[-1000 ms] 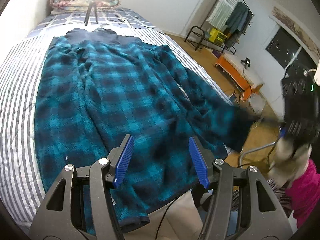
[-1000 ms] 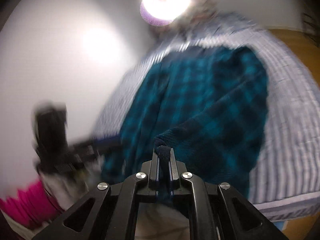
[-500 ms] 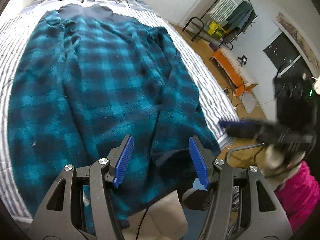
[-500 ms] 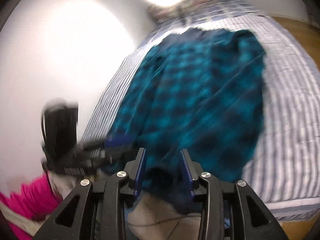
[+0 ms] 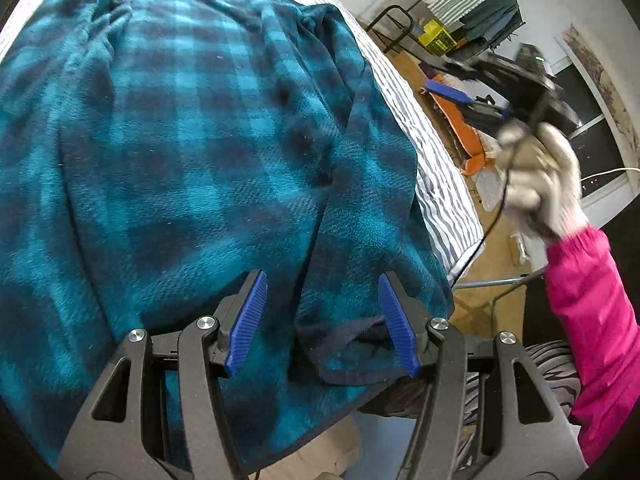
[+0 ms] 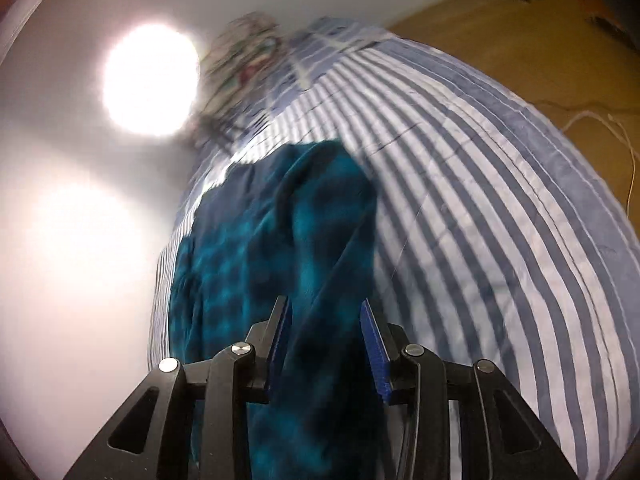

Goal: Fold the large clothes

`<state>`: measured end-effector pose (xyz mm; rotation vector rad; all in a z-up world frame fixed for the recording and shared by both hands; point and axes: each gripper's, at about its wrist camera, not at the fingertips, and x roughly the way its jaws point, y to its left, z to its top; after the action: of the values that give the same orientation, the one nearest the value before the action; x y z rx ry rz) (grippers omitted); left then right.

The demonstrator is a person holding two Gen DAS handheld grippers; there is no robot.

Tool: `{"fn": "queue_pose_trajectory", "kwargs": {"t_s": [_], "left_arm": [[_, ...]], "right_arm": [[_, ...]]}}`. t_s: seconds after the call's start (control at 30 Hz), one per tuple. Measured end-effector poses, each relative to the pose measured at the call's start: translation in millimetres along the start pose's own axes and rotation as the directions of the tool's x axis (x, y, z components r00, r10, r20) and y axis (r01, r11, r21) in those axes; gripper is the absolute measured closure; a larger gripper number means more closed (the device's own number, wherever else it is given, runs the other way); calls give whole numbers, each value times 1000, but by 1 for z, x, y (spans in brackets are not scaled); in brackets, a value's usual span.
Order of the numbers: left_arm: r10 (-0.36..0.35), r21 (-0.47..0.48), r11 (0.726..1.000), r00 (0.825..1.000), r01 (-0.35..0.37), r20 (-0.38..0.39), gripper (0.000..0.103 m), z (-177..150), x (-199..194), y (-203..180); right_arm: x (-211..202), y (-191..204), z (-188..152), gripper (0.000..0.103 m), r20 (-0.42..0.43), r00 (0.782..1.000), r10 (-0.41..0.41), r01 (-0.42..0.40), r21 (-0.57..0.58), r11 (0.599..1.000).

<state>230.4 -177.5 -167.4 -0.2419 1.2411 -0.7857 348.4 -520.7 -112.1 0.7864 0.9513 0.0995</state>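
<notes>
A large teal-and-navy plaid fleece garment [image 5: 180, 140] lies spread on the striped bed [image 5: 440, 184]. Its right sleeve is folded in along the body, and the dark-edged cuff [image 5: 348, 344] rests at the near hem. My left gripper [image 5: 320, 316] hovers open just above that cuff, with nothing pressed between its blue pads. My right gripper [image 5: 472, 100], in a gloved hand, is off the bed's right side. In the blurred right wrist view, the right gripper [image 6: 324, 336] is open over the garment's [image 6: 280, 240] right edge, and the cloth lies below its pads, not gripped.
A heap of bedding [image 6: 240, 52] sits at the head of the bed [image 6: 480, 200], beside a bright lamp [image 6: 150, 80]. A clothes rack [image 5: 480, 8] and an orange bench [image 5: 468, 140] stand on the wooden floor to the right. A pink sleeve [image 5: 588, 320] is near the bed's corner.
The right gripper let go of the sleeve cuff, opened and swung out to the bed's right side. The sleeve now lies folded on the garment. The left gripper sank closer to the cuff.
</notes>
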Motion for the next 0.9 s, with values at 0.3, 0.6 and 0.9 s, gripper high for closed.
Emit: {"fn": "queue_pose_trajectory", "kwargs": {"t_s": [0.3, 0.6, 0.9], "left_arm": [[-78, 25, 997, 996, 79, -49, 56, 6, 14, -7], [-91, 109, 989, 993, 99, -81, 100, 9, 23, -28], [-98, 146, 984, 995, 102, -30, 103, 0, 8, -38]], "right_arm": [[69, -20, 56, 65, -29, 998, -59, 61, 61, 996], [98, -30, 72, 102, -65, 998, -13, 19, 97, 995], [71, 12, 81, 103, 16, 998, -67, 68, -24, 997]]}}
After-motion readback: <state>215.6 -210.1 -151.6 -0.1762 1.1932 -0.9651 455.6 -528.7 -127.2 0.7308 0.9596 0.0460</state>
